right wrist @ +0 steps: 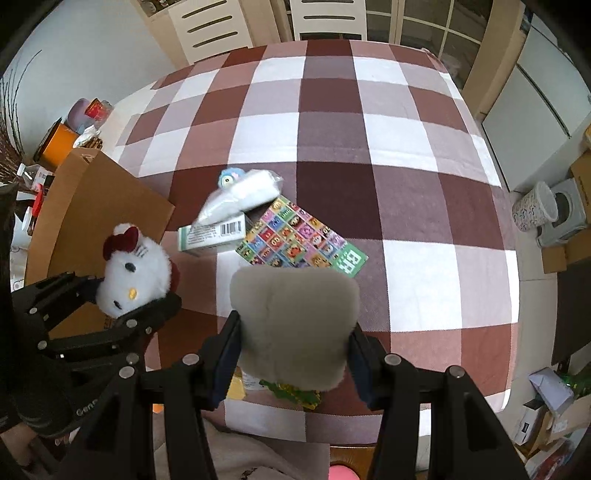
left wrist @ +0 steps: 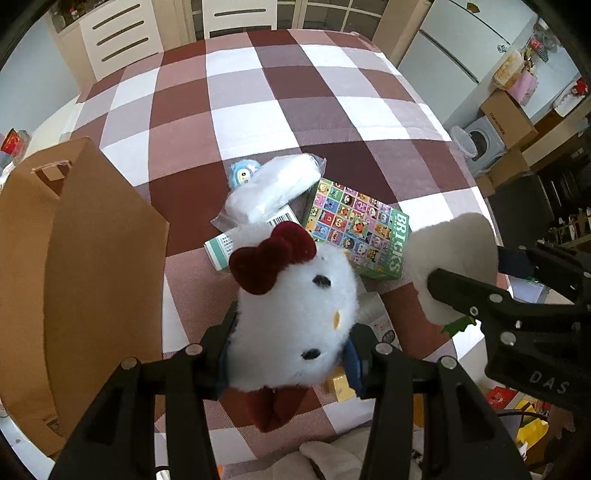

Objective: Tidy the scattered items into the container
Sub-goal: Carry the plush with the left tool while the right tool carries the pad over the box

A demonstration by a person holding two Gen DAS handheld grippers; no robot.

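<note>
Both grippers point steeply down above the checked table (right wrist: 406,147). The left gripper (left wrist: 291,332) clamps a fluffy white cat plush (left wrist: 295,314) with a red bow; the right gripper (right wrist: 293,339) clamps a soft cream plush (right wrist: 295,332), possibly a paw. A brown cardboard box (left wrist: 92,240) stands at the table's left edge.

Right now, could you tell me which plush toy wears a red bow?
The white cat plush in the left tongs; the plain one has none.

A bench under a checked cloth (right wrist: 332,140) in maroon, mauve and white fills the room's middle. At 12 o'clock stand 2 cream slatted chairs (right wrist: 207,29) before glazed cabinet doors (right wrist: 417,22). At 2 o'clock rises a white fridge (left wrist: 469,48); cardboard boxes (left wrist: 508,114) sit at 3 o'clock.
</note>
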